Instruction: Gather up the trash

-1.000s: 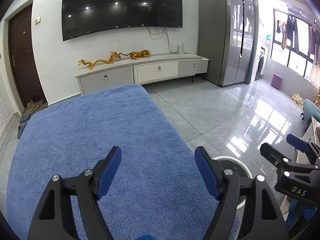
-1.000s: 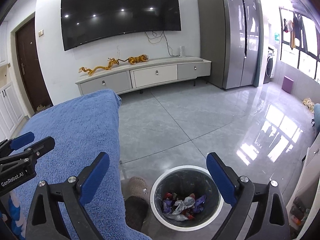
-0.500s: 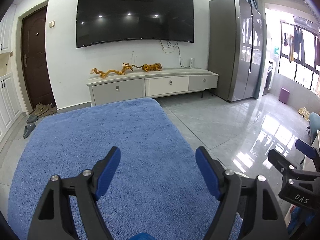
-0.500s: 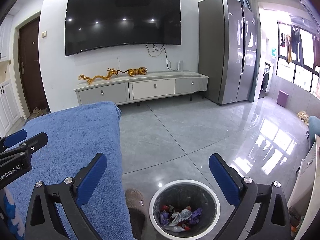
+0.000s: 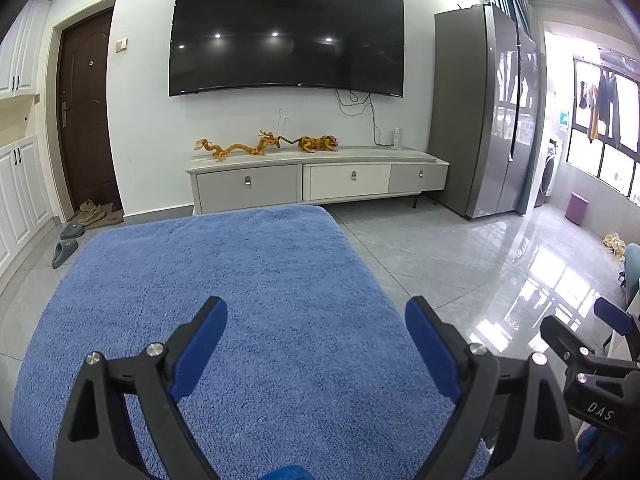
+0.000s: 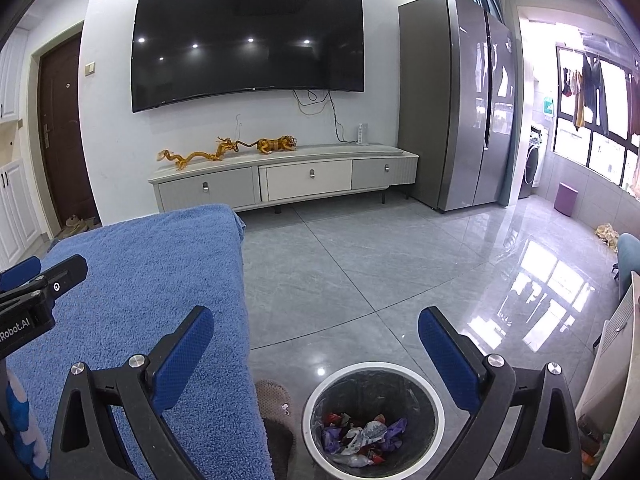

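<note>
A round bin (image 6: 434,392) with a white rim and a black liner stands on the floor. Crumpled wrappers (image 6: 362,436) lie in its bottom. My right gripper (image 6: 316,340) is open and empty, above and just behind the bin. My left gripper (image 5: 316,330) is open and empty above a blue fleece-covered table (image 5: 224,280). No trash shows on the blue cover. The right gripper shows at the right edge of the left wrist view (image 5: 592,344). The left gripper shows at the left edge of the right wrist view (image 6: 40,284).
A brown slipper (image 6: 274,396) lies on the floor between the blue table (image 6: 160,280) and the bin. A TV stand (image 5: 320,178) with gold figurines stands at the far wall under a TV (image 5: 286,38). A grey fridge (image 5: 480,112) stands at right.
Both grippers have risen and tilted up, so more of the wall and TV shows. The bin has slid out of the left wrist view. Both grippers stay open.
</note>
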Demonstrator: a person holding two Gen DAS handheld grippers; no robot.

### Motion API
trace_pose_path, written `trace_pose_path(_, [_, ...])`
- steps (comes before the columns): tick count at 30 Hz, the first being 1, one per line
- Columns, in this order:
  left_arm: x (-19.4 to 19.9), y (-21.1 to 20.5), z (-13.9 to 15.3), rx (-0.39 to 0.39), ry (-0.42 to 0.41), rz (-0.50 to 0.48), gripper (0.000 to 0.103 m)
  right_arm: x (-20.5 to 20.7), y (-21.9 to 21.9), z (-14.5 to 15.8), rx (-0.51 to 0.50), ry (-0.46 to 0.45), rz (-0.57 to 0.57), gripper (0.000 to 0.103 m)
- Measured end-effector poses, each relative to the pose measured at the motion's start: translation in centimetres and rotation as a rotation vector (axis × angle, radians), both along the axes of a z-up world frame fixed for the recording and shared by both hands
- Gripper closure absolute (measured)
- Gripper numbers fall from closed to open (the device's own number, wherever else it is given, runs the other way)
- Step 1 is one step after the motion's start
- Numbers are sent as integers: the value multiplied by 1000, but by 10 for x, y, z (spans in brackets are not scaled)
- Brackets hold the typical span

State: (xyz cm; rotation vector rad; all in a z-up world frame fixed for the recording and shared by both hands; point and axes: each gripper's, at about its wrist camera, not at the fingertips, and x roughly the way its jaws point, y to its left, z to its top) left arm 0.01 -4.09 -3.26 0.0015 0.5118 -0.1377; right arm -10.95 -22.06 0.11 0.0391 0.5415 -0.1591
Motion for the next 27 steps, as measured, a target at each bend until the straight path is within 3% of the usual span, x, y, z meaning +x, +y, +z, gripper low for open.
trace_pose_path(8, [-2,4,1,-7,-17,24,5,-4,-1,1,-2,-12,-3,0])
trace_pose_path(27, [-4,6,-3,-2,-2,8,1,-7,-5,3,-7,-8,-11,0])
